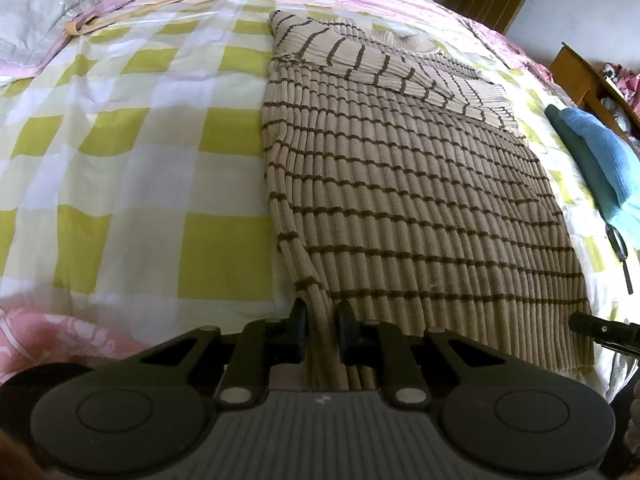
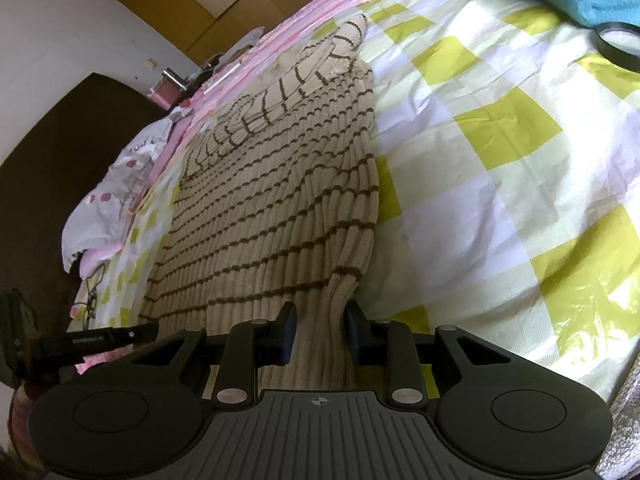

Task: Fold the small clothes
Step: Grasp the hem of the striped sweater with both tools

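Both hem corners of the sweater (image 1: 400, 184) pinched: left gripper (image 1: 322, 312) and right gripper (image 2: 320, 312) clamp knit at frame bottom. Next: lift together toward the collar.

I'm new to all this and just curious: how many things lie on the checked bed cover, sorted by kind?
Striped beige sweater: 1
Blue folded cloth: 1
Magnifying glass: 1
Wooden hanger: 1
Pillow: 1
Total: 5
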`<state>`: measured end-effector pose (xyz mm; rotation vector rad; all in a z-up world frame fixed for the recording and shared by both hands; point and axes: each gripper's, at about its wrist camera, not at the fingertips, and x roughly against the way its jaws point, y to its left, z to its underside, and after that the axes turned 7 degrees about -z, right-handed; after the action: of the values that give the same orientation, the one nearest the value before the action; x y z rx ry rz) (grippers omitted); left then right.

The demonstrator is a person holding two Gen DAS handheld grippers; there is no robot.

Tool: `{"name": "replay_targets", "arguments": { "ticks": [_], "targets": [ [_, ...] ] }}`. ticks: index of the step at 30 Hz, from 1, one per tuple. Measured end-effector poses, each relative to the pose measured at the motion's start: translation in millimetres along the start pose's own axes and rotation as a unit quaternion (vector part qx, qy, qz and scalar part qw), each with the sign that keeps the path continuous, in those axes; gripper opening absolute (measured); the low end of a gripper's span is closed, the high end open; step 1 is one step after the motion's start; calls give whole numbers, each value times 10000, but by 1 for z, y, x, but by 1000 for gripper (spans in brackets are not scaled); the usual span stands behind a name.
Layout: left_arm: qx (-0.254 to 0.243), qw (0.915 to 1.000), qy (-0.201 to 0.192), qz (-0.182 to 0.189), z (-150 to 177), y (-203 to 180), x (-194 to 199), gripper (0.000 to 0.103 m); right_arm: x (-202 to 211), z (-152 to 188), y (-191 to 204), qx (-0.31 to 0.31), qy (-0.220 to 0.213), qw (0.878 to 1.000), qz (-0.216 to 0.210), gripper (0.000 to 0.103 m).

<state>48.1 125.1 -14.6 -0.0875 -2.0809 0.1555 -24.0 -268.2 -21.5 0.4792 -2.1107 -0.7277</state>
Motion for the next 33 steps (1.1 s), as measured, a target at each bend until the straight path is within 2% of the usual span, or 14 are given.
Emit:
{"name": "replay_targets", "arguments": {
  "ticks": [5,8,14,20,25,33],
  "targets": [
    [-75,9999,4,-72,0,-4,-1,22,-3,0,3,25,-5,10000,15,28],
    [-67,10000,-56,-39,1,-4,0,18,-4,0,6,58,14,10000,36,28],
    [144,9996,-211,125,0,1,5,14,-4,-2,8,-25,18,9999,-105,13],
    [725,9939,-490,676,-4,20,16,13,8,-13,7,-362,-342,9971,-569,8],
    [1019,9883,-573,975,-5,30,17,13,10,-26,12,-593,-591,9923,-908,8],
    [1567,9718,-737,1599,-8,40,16,13,9,-44,25,-686,-814,9867,-1228,8]
  ]
}}
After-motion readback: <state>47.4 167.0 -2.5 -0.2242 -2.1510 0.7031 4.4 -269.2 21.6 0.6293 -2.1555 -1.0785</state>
